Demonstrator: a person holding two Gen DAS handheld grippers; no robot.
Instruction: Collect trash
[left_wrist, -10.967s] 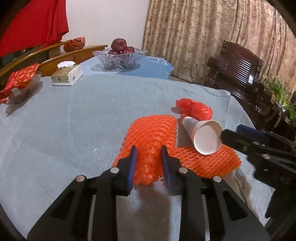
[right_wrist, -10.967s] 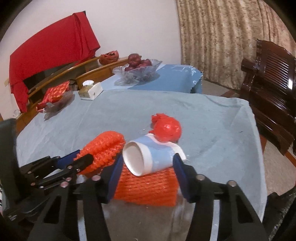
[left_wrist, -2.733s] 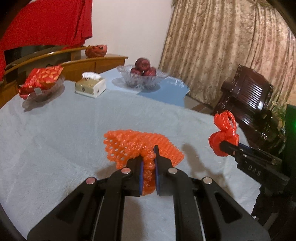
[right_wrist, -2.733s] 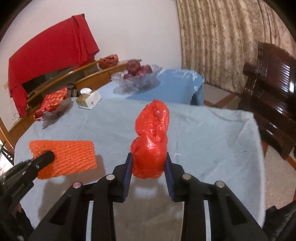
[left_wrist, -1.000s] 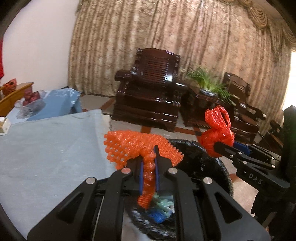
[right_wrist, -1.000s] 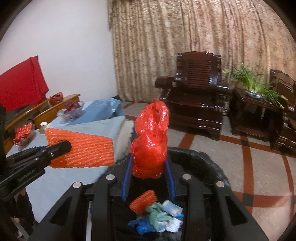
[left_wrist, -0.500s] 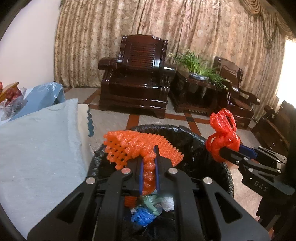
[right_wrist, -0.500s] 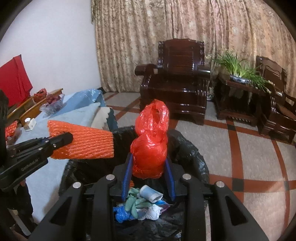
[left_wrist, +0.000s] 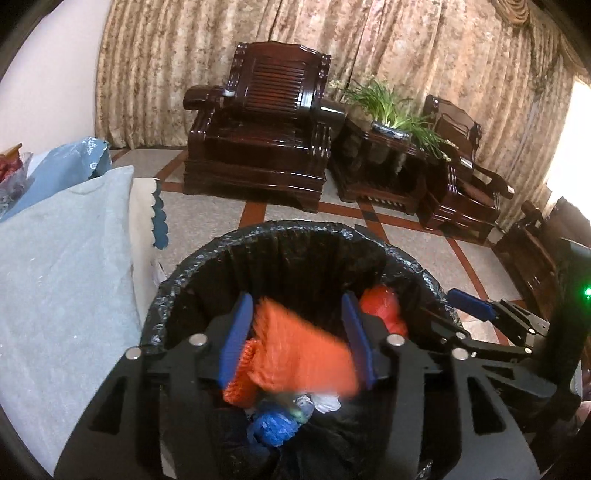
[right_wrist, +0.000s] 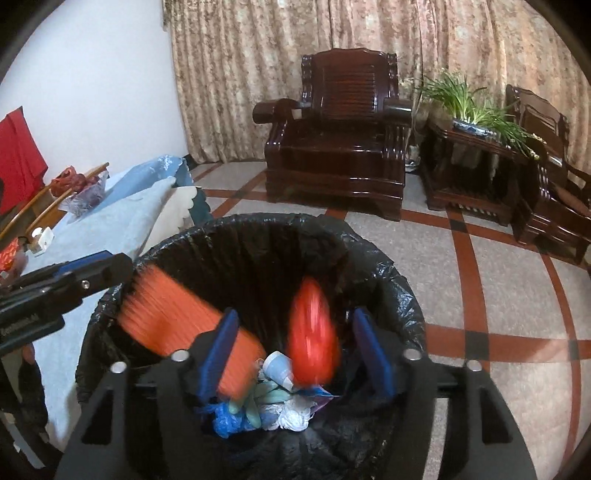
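Tongs (right_wrist: 293, 354) opening, label blurred

The right gripper (right_wrist: 295, 354) hangs over the mouth of the black-lined bin (right_wrist: 384, 266), its blue jaws opening, and the red plastic bag (right_wrist: 312, 332) shows as a blur between them, clear of both pads, above the heap of rubbish. To the left, the left gripper (right_wrist: 74, 277) reaches in over the rim, and the orange foam net (right_wrist: 173, 321) is a blurred streak just below it inside the bin. At the bottom lie a paper cup (right_wrist: 279, 371), blue gloves (right_wrist: 227, 421) and white tissue (right_wrist: 293, 417), while a dark wooden armchair (right_wrist: 343, 136) stands beyond on the tiled floor.
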